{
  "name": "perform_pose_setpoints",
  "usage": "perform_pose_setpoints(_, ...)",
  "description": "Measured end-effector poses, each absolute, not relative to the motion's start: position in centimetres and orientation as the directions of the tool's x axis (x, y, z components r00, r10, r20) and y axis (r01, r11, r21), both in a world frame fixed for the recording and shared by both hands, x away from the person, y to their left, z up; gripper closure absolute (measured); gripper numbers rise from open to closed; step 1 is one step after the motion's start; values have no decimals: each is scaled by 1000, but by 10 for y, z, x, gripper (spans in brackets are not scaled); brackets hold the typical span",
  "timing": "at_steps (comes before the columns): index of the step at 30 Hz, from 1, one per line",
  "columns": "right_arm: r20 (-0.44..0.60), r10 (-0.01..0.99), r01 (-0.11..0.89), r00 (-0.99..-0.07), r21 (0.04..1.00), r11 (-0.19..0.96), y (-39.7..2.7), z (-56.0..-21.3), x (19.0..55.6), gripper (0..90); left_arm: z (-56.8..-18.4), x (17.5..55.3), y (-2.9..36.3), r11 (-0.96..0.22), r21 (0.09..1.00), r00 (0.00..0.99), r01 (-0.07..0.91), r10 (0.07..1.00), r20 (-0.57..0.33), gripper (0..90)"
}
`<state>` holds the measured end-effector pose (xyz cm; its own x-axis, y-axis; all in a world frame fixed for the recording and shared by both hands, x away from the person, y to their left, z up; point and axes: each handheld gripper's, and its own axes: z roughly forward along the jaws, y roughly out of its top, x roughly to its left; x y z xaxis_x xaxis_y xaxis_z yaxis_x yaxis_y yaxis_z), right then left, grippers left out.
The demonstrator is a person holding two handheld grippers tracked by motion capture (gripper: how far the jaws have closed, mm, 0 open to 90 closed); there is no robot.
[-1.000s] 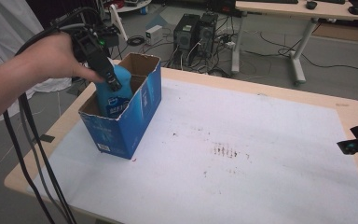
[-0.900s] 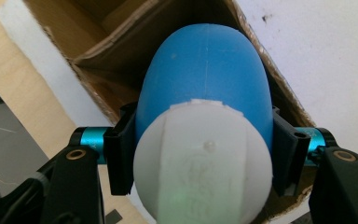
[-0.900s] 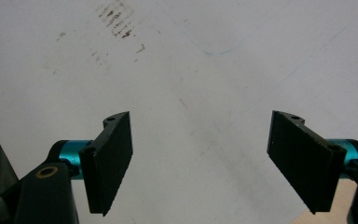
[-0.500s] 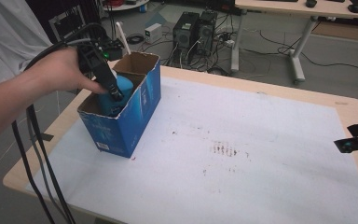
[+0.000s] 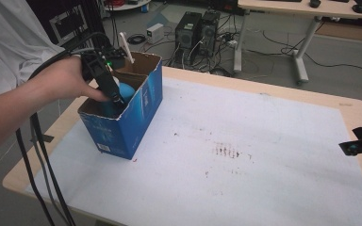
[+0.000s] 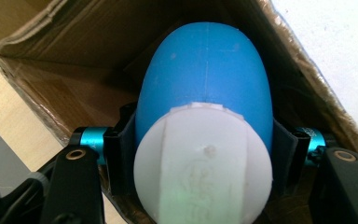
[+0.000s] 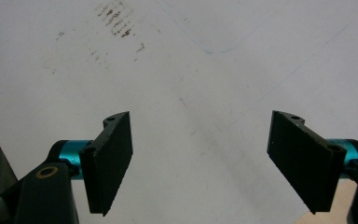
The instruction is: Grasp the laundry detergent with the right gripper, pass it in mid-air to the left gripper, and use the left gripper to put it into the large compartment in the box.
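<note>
One blue bottle going down into the box, pinched in our left gripper.

The blue bottle (image 6: 205,79), white cap (image 6: 204,163) toward us, sits clamped between the left gripper (image 5: 115,96) jaws, inside the cardboard box (image 5: 141,106) at the table's (image 5: 264,155) left end. We judge it best to lower straight, clear of the walls, releasing only once it rests. Our right gripper (image 7: 200,158) hangs spread wide, well apart.

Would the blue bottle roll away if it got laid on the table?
Probably: the bottle looks round and smooth, so it may roll. It could slip too, since its sides curve where the left hand-held gripper squeezes it. It seems stiff, showing no dent.
</note>
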<state>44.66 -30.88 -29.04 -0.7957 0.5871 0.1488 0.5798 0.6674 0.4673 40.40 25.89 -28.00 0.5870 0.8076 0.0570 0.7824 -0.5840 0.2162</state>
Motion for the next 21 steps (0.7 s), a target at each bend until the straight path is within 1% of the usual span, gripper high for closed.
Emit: perform_pose_setpoints(21, 149, 589, 581, -794, 471, 664, -309, -291, 445, 220, -284, 402, 260, -589, 218, 591, 778, 804, 61, 377)
